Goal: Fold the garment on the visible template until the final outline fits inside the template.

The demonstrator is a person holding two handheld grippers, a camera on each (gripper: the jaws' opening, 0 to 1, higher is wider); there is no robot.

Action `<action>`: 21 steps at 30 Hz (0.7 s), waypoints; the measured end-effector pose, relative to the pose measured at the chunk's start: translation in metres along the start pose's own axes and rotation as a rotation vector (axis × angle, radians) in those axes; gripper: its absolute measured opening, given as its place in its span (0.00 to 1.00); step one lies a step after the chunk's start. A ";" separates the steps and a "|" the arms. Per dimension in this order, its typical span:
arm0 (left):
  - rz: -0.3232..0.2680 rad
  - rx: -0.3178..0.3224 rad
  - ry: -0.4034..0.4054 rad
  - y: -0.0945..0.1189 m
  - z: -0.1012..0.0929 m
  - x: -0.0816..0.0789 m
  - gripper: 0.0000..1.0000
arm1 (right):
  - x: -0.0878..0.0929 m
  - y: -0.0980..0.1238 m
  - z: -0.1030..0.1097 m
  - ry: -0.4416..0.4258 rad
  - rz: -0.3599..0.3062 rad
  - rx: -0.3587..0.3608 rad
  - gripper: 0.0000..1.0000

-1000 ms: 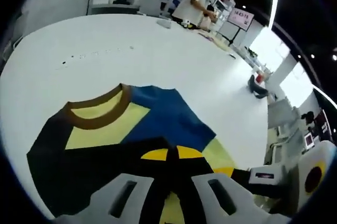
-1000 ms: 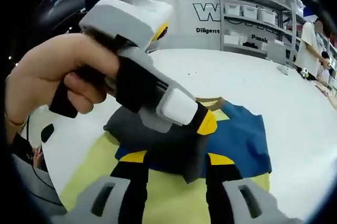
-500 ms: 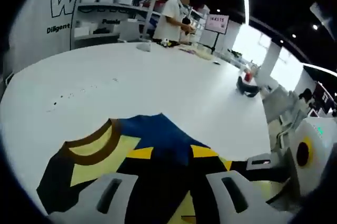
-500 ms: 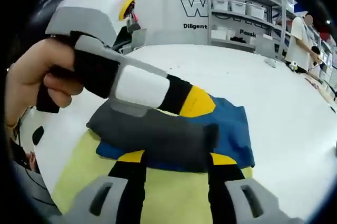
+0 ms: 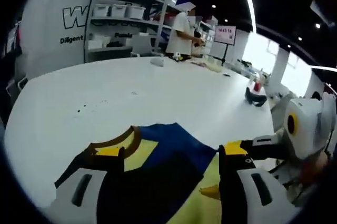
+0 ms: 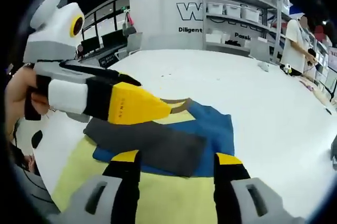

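Both my left gripper (image 5: 168, 153) and right gripper (image 6: 176, 158) hang open and empty, the folded shirt (image 6: 174, 137) just ahead, nearer my left.

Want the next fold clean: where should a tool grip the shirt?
Probably the dark flap's free corner nearest the right tool, coming low from that near side: the flap lies flat over the blue part, its edge exposed above the yellow template.

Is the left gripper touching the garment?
Cannot tell. In the right gripper view the left gripper overlaps the garment, hiding any contact or gap under its yellow tip.
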State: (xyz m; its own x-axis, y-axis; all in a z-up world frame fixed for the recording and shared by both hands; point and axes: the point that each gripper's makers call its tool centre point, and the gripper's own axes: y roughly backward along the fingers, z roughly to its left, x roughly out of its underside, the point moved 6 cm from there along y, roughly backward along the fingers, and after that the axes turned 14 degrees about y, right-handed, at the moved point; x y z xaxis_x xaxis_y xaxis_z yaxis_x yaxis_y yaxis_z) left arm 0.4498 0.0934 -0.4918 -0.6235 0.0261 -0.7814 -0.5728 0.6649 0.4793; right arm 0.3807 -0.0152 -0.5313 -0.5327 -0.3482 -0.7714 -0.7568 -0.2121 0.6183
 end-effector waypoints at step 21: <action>-0.082 -0.184 -0.043 0.086 0.050 0.026 0.94 | -0.033 -0.009 0.021 0.010 -0.070 -0.097 0.69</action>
State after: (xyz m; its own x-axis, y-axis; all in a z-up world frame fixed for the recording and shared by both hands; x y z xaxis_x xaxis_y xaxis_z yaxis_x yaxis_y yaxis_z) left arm 0.4110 0.1888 -0.4911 -0.5501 0.0120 -0.8350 -0.7107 0.5183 0.4757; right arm 0.3971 0.0171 -0.5148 -0.4759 -0.3384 -0.8118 -0.7514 -0.3231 0.5753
